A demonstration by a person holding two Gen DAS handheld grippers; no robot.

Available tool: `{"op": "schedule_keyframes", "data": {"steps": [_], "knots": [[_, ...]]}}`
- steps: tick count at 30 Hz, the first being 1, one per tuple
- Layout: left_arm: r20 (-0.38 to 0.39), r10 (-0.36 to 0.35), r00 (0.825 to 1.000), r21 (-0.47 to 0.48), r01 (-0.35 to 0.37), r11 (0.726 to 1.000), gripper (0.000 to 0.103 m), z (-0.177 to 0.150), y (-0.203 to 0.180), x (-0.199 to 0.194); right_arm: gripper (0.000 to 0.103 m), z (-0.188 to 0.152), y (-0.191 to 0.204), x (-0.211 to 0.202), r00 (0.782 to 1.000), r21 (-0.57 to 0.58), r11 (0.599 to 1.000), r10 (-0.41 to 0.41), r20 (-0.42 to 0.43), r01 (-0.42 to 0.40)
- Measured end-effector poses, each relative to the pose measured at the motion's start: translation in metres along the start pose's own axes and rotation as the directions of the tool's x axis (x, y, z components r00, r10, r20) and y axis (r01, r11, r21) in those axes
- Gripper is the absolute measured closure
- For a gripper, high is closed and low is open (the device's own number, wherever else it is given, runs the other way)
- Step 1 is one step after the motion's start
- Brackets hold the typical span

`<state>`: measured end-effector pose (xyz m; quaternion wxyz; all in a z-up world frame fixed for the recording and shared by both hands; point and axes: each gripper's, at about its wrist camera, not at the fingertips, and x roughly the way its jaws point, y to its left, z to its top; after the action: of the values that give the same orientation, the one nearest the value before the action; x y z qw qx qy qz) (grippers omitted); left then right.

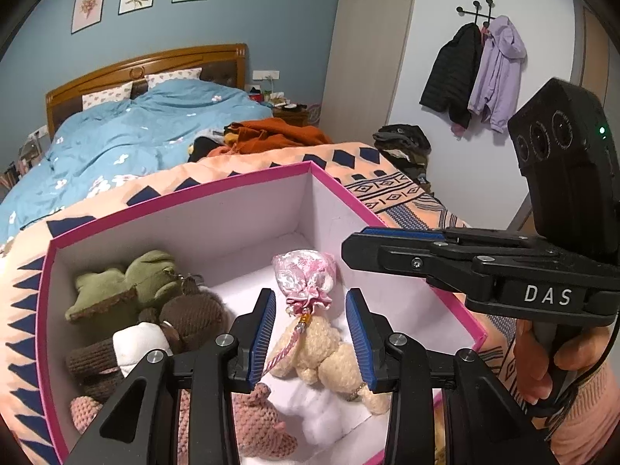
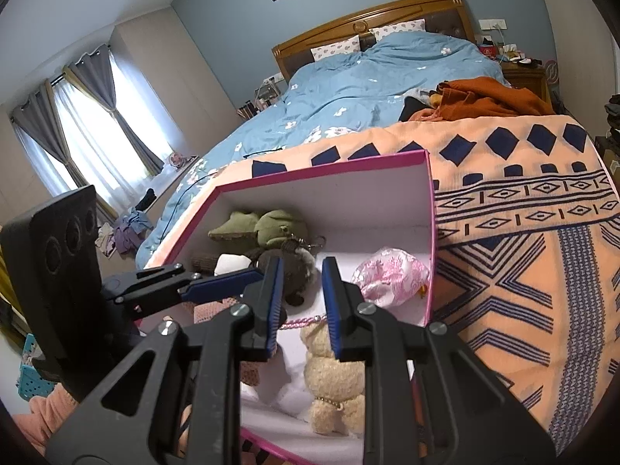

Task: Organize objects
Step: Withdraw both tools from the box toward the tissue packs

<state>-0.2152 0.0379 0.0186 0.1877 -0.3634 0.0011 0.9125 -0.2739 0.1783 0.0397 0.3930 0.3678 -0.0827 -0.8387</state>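
Box [image 1: 193, 209]: pink, on bed, toys [image 1: 155, 310] and pouch [image 1: 304, 275] inside.
Left gripper [image 1: 310, 341]: fingers nearly closed, empty.
Right gripper [image 2: 300, 306]: closed, empty.
Left: nothing visible outside.

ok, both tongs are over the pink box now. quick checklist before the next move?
1. Left tongs empty: ok, narrow gap, nothing between the pads.
2. Right tongs empty: ok, nothing gripped.
3. Pink box open and upright on the patterned blanket: ok.
4. Toys inside the box: ok; green plush, brown knitted toy, cream teddy bear and pink sachet are all in.
5. Sachet's tassel cord clear of the tongs: cannot tell; it runs close by a left pad.
6. More items waiting outside the box: cannot tell; none is in view.
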Motion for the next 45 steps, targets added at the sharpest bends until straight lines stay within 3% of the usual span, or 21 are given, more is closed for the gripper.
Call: {"op": "schedule_keyframes", "data": {"steps": [6,9,16,23,28,31,36,40,43,45], "knots": [[0.063,0.029,0.998,0.014,-0.030,0.999,0.048,-0.008,-0.006,-0.023,0.078,-0.010,0.002,-0.010,1.000,0.000,1.000,0.006,0.010,-0.006],[0.114,0.078,0.990,0.030,-0.082,0.996,0.041,-0.016,-0.014,-0.043,0.072,-0.016,0.005,-0.021,1.000,-0.007,1.000,0.018,0.021,-0.018],[0.187,0.054,0.981,0.087,-0.071,0.994,0.040,-0.051,-0.035,-0.090,0.066,-0.042,0.021,-0.054,0.998,-0.052,0.997,0.051,0.041,-0.048],[0.093,0.044,0.995,0.132,-0.056,0.990,0.040,-0.104,-0.054,-0.084,0.057,-0.085,0.031,-0.083,0.996,-0.077,0.994,0.081,0.031,-0.079],[0.000,0.049,0.999,0.142,-0.049,0.989,0.040,-0.137,-0.061,-0.062,0.056,-0.121,0.024,-0.081,0.999,-0.033,0.998,0.045,-0.017,-0.046],[-0.035,0.094,0.995,0.147,-0.088,0.985,0.040,-0.154,-0.062,-0.056,0.056,-0.135,0.015,-0.077,0.998,0.016,0.999,0.045,-0.047,-0.045],[-0.062,0.113,0.992,0.149,-0.103,0.983,0.040,-0.169,-0.061,-0.053,0.056,-0.154,0.003,-0.072,0.996,0.079,0.996,0.050,-0.080,-0.044],[-0.054,0.085,0.995,0.174,-0.074,0.982,0.040,-0.177,-0.069,-0.058,0.056,-0.165,-0.004,-0.065,0.992,0.117,0.993,0.049,-0.114,-0.036],[-0.059,0.154,0.986,0.218,-0.138,0.966,0.040,-0.181,-0.074,-0.051,0.056,-0.170,-0.008,-0.061,0.991,0.140,0.990,0.052,-0.125,-0.034],[-0.058,0.161,0.985,0.215,-0.145,0.966,0.038,-0.182,-0.072,-0.050,0.056,-0.171,-0.010,-0.059,0.990,0.150,0.988,0.052,-0.130,-0.032]]}}
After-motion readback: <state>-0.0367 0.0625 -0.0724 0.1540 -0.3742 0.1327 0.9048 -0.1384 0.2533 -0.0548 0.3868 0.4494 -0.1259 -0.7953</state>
